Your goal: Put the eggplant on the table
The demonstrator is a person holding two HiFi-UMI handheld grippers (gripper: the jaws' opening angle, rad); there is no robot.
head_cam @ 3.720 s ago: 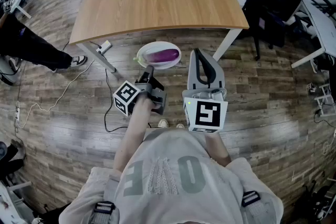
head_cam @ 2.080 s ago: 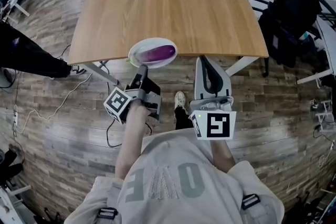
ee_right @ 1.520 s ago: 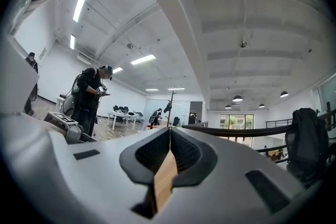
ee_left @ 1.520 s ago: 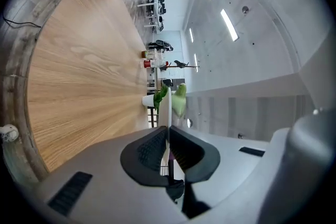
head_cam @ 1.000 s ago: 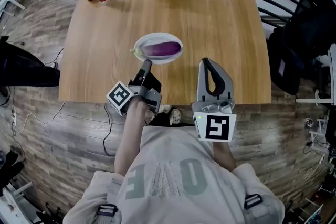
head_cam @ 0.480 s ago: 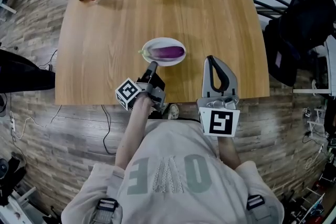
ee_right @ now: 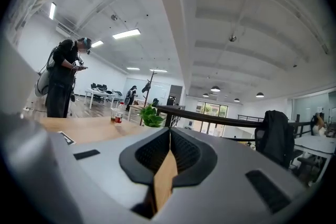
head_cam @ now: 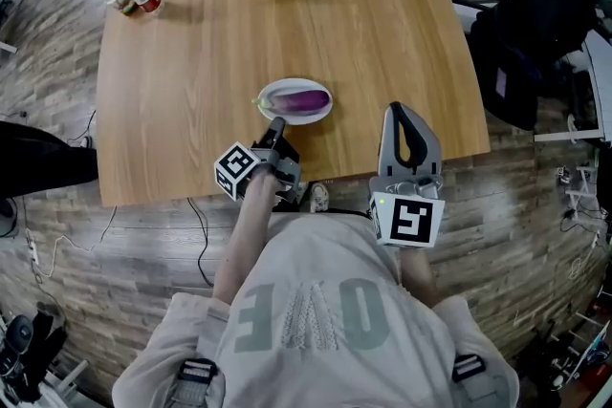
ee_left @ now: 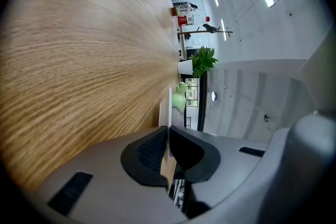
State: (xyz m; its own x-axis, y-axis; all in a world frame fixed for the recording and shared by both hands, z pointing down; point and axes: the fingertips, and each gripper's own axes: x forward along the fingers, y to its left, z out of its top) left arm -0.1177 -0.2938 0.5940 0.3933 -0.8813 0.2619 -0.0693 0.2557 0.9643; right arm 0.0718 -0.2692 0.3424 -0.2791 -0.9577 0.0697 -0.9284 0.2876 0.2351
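Gripping one plate (head_cam: 296, 119) rim: left gripper (head_cam: 276, 123); one eggplant (head_cam: 304, 100) aboard; one table (head_cam: 287, 5); right gripper (head_cam: 404, 109) closed.

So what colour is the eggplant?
The eggplant is purple, lying on a white plate. The head view shows it best.

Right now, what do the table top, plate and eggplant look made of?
Table top: wood or wood-look laminate, matte; pale straight grain lines show.
Plate: probably glazed ceramic or melamine; plain white, smooth thin rim.
Eggplant: glossy purple skin; real or plastic, can't tell.
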